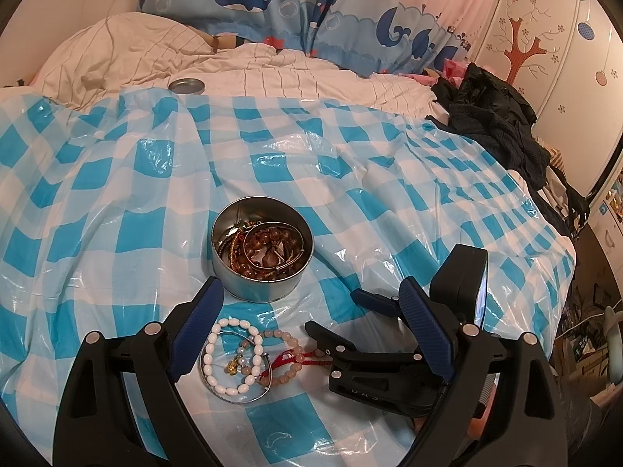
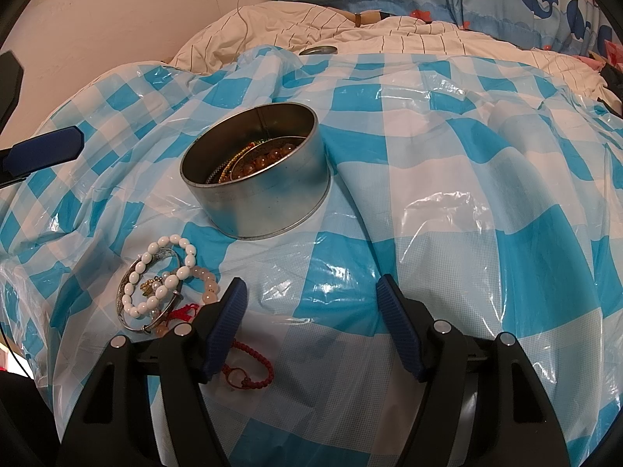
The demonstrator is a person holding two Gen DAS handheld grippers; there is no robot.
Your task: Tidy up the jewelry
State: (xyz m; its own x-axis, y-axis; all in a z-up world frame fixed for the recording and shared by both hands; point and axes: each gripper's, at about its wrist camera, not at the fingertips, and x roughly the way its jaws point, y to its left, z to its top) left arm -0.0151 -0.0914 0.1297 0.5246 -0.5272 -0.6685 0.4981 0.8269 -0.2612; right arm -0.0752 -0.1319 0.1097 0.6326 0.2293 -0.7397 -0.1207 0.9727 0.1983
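Bracelets (image 1: 233,358) lie heaped before the tin (image 1: 263,249), between the left fingers (image 1: 202,311). Both grippers gape empty; left (image 1: 307,327) is nearer

The only lettering, faint pale marks on the black body of the right gripper (image 1: 335,332) beside the left gripper's right finger, is too small to read.

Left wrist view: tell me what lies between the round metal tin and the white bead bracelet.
Nothing lies there: only bare blue-and-white checked plastic sheet separates the round metal tin from the white bead bracelet. The left wrist view shows it.
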